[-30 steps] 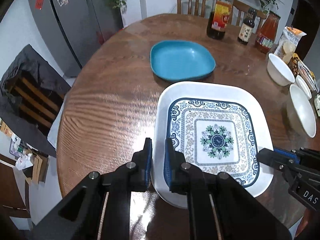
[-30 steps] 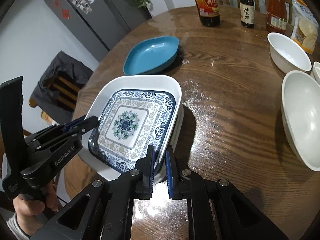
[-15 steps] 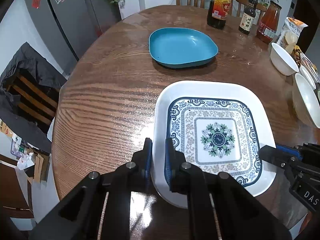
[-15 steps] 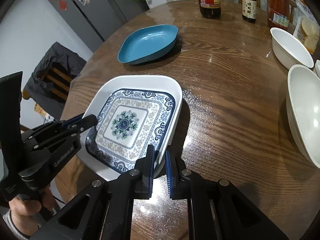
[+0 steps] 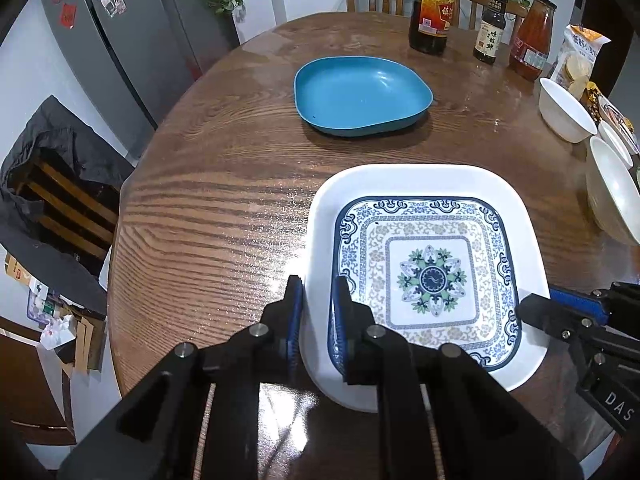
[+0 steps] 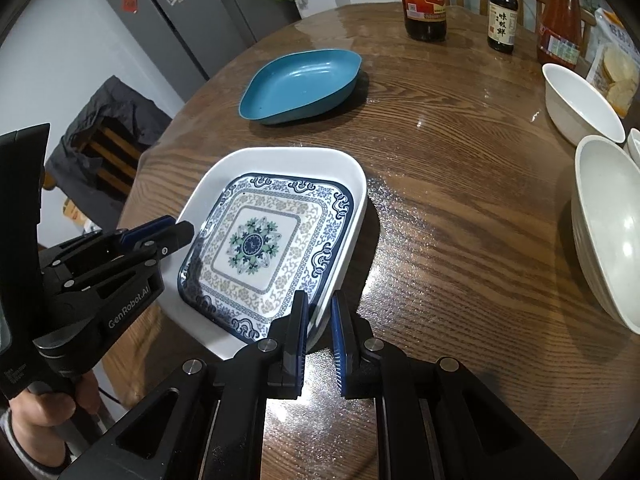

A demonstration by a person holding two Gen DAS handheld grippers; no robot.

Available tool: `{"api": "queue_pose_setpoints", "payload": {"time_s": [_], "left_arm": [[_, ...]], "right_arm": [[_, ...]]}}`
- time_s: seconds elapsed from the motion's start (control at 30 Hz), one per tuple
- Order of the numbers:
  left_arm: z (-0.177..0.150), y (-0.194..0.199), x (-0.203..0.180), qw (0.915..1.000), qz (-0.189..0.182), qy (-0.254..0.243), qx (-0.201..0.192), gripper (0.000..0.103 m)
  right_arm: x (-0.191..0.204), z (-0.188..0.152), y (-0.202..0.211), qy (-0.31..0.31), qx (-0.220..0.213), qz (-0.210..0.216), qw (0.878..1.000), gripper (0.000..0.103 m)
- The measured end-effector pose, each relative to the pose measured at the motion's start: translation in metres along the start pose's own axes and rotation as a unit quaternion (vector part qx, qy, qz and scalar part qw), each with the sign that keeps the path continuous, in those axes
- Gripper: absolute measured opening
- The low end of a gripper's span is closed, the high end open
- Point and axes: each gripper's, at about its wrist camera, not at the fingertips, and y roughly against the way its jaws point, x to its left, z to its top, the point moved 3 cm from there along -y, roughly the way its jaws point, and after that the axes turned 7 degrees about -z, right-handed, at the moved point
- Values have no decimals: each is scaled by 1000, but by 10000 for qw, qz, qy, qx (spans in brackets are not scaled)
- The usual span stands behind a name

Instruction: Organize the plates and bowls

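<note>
A square white plate with a blue floral pattern hangs just over the near part of the round wooden table, held at two edges. My left gripper has the plate's left rim between its pads and its jaws are opening slightly. My right gripper is shut on the plate's opposite rim. Each gripper also shows in the other's view: the right gripper, and the left gripper with a hand on its grip. A plain blue plate lies empty farther back.
Two white bowls and the rim of a third stand at the table's right edge. Sauce bottles and a snack bag line the far side. A chair draped in dark cloth and a fridge stand off to the left.
Both grippers keep their places on the patterned plate. The views have shifted a little, so that more of the table's far side shows.
</note>
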Motion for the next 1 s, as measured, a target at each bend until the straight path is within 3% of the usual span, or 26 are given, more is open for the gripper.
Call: {"api": "queue_pose_setpoints", "payload": {"time_s": [0.63, 0.8, 0.9, 1.0], "left_arm": [[0, 0, 0, 10000, 10, 12, -10, 18], [0, 1, 1, 9999, 124, 12, -67, 42], [1, 4, 1, 9999, 124, 24, -113, 46], [2, 7, 1, 9997, 163, 17, -187, 57]], "right_arm": [[-3, 1, 0, -154, 4, 44, 9999, 13], [-8, 5, 7, -262, -152, -29, 9995, 13], [-11, 6, 9, -319, -169, -37, 9993, 14], [-13, 6, 11, -378, -186, -9, 9991, 15]]}}
